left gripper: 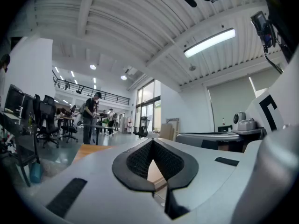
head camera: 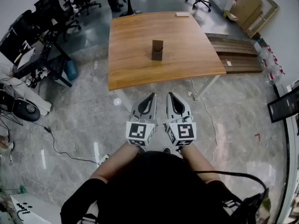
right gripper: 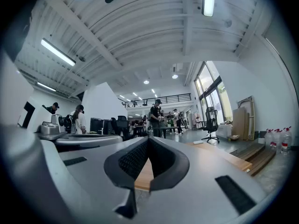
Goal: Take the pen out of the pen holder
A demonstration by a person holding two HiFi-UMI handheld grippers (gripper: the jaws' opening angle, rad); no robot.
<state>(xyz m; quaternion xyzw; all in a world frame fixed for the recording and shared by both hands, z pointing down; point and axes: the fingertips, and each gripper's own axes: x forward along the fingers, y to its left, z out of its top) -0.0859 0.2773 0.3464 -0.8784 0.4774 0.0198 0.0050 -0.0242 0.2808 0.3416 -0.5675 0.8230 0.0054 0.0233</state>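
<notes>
Pointing toward pen holder (head camera: 157, 50), left tool (head camera: 152, 95) and right tool (head camera: 169, 94) sit closed, empty.

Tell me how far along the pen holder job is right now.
Nothing looks done yet. The dark brown box-shaped pen holder stands untouched on the light wooden table; whether a pen is in it is too small to tell. In hand: nothing; the left tongs and right tongs are shut, empty, short of the table. Left: reaching, gripping, lifting out.
</notes>
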